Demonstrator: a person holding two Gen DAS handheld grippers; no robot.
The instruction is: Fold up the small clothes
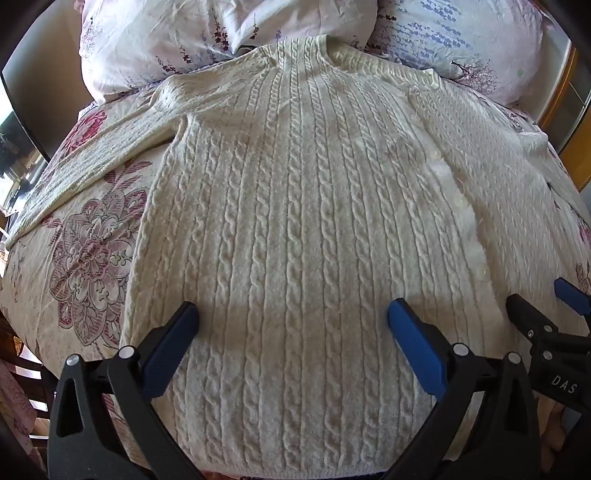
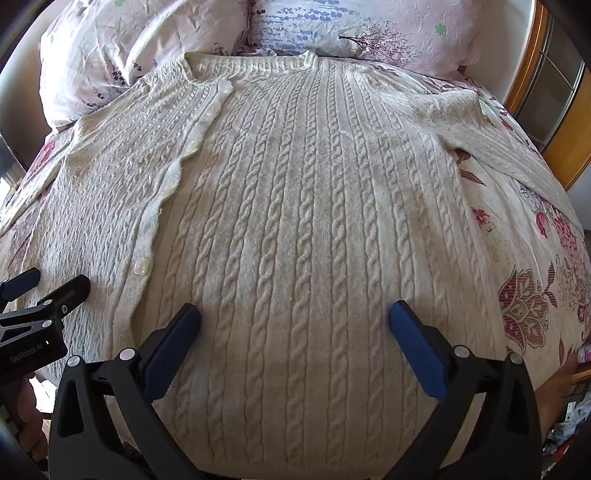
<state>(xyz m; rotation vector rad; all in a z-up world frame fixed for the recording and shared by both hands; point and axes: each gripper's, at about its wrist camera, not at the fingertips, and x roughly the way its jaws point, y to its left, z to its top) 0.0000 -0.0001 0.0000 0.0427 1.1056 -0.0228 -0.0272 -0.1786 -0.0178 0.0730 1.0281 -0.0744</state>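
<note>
A cream cable-knit cardigan (image 1: pixel 295 206) lies spread flat on the bed (image 1: pixel 85 236), filling the middle of both frames, its collar at the top against the pillows (image 1: pixel 207 33) and its hem at the bottom edge. The button band (image 2: pixel 177 173) runs down the left of the right wrist view. One sleeve (image 1: pixel 74 162) trails to the left edge of the left wrist view; the other sleeve (image 2: pixel 509 147) runs to the right edge of the right wrist view. No fold shows yet, so this looks like the very start.

The next move probably calls for taking a side edge or a sleeve and bringing it across the body.

The left tongs (image 1: pixel 293 317) are spread wide over the hem, holding nothing. The right tongs (image 2: pixel 295 319) are equally wide apart, likewise empty. Whether either touches the knit I cannot tell.
</note>
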